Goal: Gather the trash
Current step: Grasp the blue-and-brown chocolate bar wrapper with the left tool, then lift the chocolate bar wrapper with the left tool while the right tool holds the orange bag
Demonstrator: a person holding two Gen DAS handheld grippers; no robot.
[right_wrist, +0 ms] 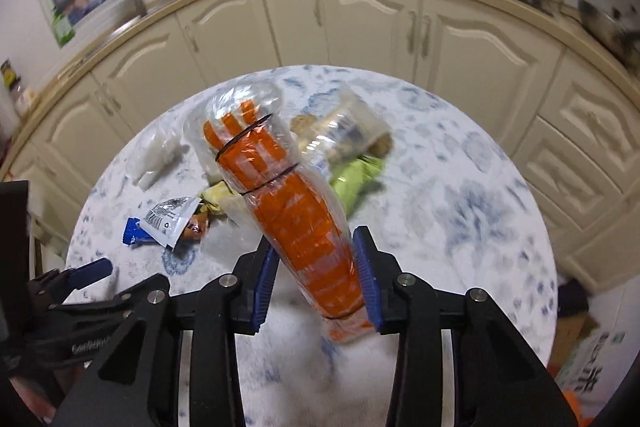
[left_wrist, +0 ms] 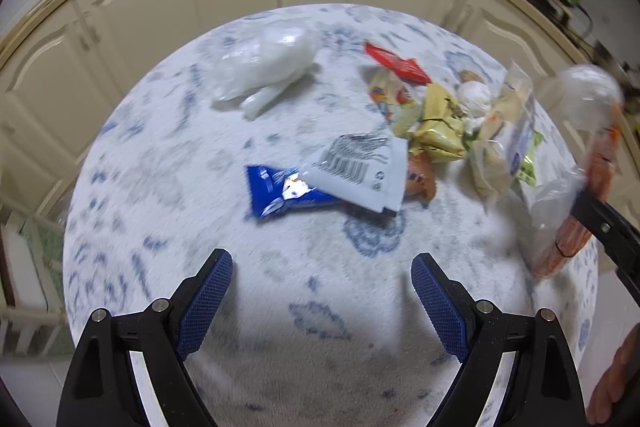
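The clear plastic sleeve with orange stripes and two black bands (right_wrist: 288,203) stands tilted between the blue pads of the right gripper (right_wrist: 316,279), its lower end reaching down past the pads and its top leaning away up and to the left, lifted over the round table with a white, blue-patterned cloth (right_wrist: 460,211). The right jaws are nearly together and clamped on this sleeve from both sides.

The left gripper (left_wrist: 322,291) hangs over bare cloth with its jaws wide apart, holding and touching nothing. Ahead of it, apart from its fingertips, lie one blue foil wrapper (left_wrist: 280,193) and one white packet with a barcode (left_wrist: 360,171), overlapping. Farther off sit one crumpled white plastic bag (left_wrist: 264,67), one red wrapper (left_wrist: 396,63) and a heap of yellow wrappers (left_wrist: 436,123), too jumbled to count.
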